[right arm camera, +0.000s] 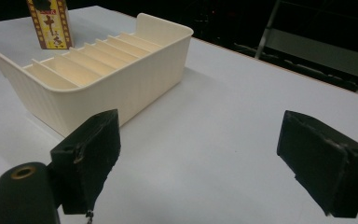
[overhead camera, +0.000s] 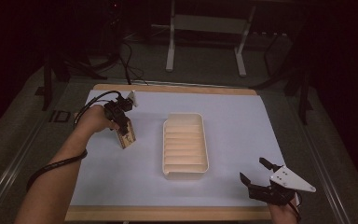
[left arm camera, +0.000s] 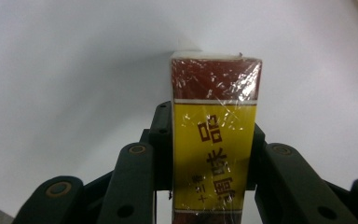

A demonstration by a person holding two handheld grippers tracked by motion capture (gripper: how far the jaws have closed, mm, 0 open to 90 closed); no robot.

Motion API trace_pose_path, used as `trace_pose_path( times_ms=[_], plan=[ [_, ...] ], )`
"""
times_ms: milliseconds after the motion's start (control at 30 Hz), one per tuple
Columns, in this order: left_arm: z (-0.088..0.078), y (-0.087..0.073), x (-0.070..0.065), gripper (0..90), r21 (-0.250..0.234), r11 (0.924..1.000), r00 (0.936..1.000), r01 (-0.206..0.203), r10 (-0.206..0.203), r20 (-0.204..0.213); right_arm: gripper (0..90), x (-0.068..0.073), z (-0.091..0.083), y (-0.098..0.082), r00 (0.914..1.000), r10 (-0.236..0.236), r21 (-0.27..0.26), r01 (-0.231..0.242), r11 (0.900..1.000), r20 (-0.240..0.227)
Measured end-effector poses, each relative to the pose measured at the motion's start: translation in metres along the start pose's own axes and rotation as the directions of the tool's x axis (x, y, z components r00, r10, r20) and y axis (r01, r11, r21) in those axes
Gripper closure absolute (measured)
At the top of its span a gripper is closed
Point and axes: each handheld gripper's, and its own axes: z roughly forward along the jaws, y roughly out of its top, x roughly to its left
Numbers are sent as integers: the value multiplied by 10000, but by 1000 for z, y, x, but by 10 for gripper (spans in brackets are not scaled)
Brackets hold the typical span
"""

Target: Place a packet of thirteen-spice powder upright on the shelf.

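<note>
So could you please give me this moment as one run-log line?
left gripper: shut on box | right gripper: open, empty | tray: empty, mid-table

White table cover [overhead camera: 242,116], metal stand legs [overhead camera: 170,51] behind, floor cables [overhead camera: 128,60]

tray [overhead camera: 185,173] mid-table [overhead camera: 242,116] | box [overhead camera: 126,136] left of tray | right tool [overhead camera: 261,173] right of tray, nearer edge

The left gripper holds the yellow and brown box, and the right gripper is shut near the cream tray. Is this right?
Not quite. The right gripper is open, its jaws wide apart and holding nothing, as the right gripper view shows. The rest stands: the left gripper holds the yellow and brown box, and the cream tray is near the right gripper.
</note>
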Motion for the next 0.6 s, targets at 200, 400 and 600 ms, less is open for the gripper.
trace_pose_path(
  times_ms=[200,400,600],
  plan=[
    [-6,0,-5,683,53,9996,9996,-273,273,-84,137,0,1,0,10000,-73,5,73,10000,-67],
    [-14,0,-16,684,260,9926,9929,-1189,1186,112,138,1,1,0,9995,-302,-43,302,9995,60],
    [-22,-1,-27,682,-70,9764,9756,-2157,2158,411,138,1,0,0,9994,-320,-76,321,9995,96]
  ],
)
